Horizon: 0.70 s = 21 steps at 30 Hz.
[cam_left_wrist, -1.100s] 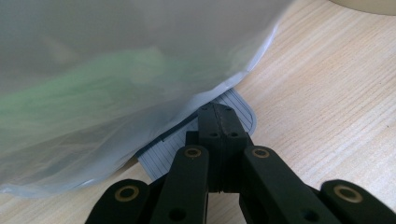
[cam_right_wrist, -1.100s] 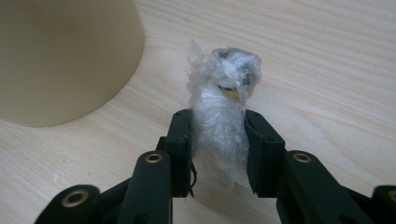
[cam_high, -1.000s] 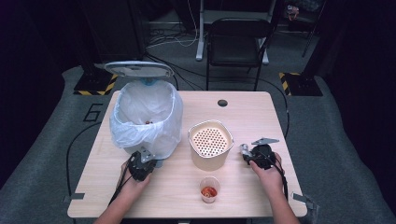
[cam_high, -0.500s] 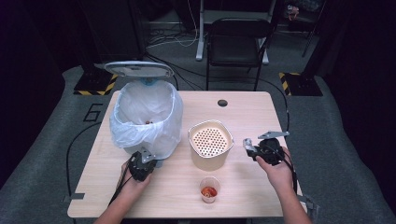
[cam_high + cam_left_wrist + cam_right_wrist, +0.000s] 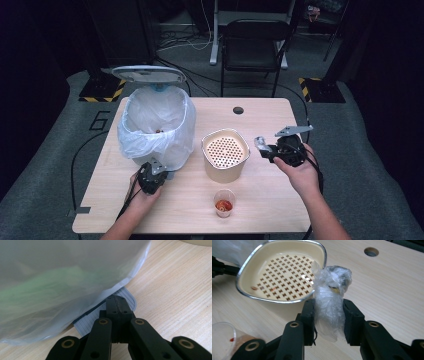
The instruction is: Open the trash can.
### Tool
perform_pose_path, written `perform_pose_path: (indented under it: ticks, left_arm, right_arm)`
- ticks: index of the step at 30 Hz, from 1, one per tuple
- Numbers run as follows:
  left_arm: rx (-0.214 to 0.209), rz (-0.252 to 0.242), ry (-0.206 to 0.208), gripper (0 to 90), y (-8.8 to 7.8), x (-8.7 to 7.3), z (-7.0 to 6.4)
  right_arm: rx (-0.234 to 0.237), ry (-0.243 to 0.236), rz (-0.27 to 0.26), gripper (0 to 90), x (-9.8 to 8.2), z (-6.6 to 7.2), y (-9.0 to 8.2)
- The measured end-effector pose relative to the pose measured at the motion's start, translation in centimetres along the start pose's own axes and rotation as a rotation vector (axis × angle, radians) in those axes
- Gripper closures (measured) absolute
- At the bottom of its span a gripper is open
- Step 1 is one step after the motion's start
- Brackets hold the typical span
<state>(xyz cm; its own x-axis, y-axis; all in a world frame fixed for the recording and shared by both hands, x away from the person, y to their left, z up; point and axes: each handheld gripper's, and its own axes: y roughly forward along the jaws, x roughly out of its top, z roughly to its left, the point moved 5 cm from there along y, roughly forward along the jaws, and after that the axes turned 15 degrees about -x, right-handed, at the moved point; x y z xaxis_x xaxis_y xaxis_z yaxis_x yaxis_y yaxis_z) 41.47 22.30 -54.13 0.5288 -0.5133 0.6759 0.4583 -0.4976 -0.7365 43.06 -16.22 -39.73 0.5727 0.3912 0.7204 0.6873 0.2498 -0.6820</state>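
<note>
Cup point(image 5: 224, 202) with red leftovers sits nearest, at 6 o'clock on the counter point(image 5: 270, 210), upright, well apart from both grippers. Don't clip it on the way across.

Left gripper point(image 5: 156, 170) at 8 o'clock: jaws fully together, tips resting on the ribbed grey pedal point(image 5: 130, 301) at the foot of the bin point(image 5: 157, 125). Lid point(image 5: 149, 74) stands up, so my read is the pedal is being pressed. Keep that pressure steady until the drop is done, otherwise the lid comes down on the load.

Right gripper point(image 5: 263, 148) at 3 o'clock, lifted off the counter, jaws narrowed and clamped on a crumpled wad of clear plastic wrap point(image 5: 329, 302). In the right gripper view, the wad bulges above the jaws with something dark and yellow inside; can't tell what. Grip is on the lower half, so it looks secure but soft. Don't squeeze harder, film just slips.

Strainer bowl point(image 5: 225, 152) sits at centre, between the wad and the bin, a few scraps on its perforated insert.

Likely step: carry the wad to the bin at 10 o'clock. Suggested path: stay high, pass over the strainer bowl rim, not around it. Stop above the middle of the bag liner point(image 5: 131, 137), clear of its edge, then open wide. Film may cling to a pad, so a small shake might be needed.
</note>
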Motion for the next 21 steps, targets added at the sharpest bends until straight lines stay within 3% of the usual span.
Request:
perform_pose_path:
  ticks: [5, 6, 8, 11, 12, 13, 21]
  left_arm:
    - [-0.004, 0.006, -0.003, 90.0, -0.1, 0.0, 0.0]
    - [-0.020, 0.002, -0.035, 90.0, 0.0, -0.1, -0.3]
    - [-0.013, -0.003, -0.046, 90.0, 0.0, -0.1, -0.3]
    - [-0.013, 0.012, -0.005, 90.0, -0.1, 0.0, 0.0]
    - [-0.010, 0.010, -0.009, 90.0, -0.1, 0.0, -0.1]
    - [-0.011, -0.008, -0.055, 90.0, 0.0, -0.1, -0.4]
    - [-0.004, -0.013, -0.054, 90.0, 0.1, -0.1, -0.4]
  right_arm:
    - [0.024, -0.042, -0.026, 66.2, 1.5, 0.8, -0.7]
    - [0.028, -0.037, -0.020, 66.2, 1.8, 1.1, -0.9]
    - [0.035, -0.059, -0.025, 66.1, 2.5, 1.4, -1.2]
    - [0.050, -0.085, -0.039, 66.2, 3.6, 2.1, -1.6]
    - [0.055, -0.086, -0.040, 66.2, 3.9, 2.4, -1.8]
    - [0.062, -0.099, -0.051, 66.2, 4.4, 2.6, -1.9]
    - [0.131, -0.132, -0.063, 66.3, 7.2, 5.1, -2.4]
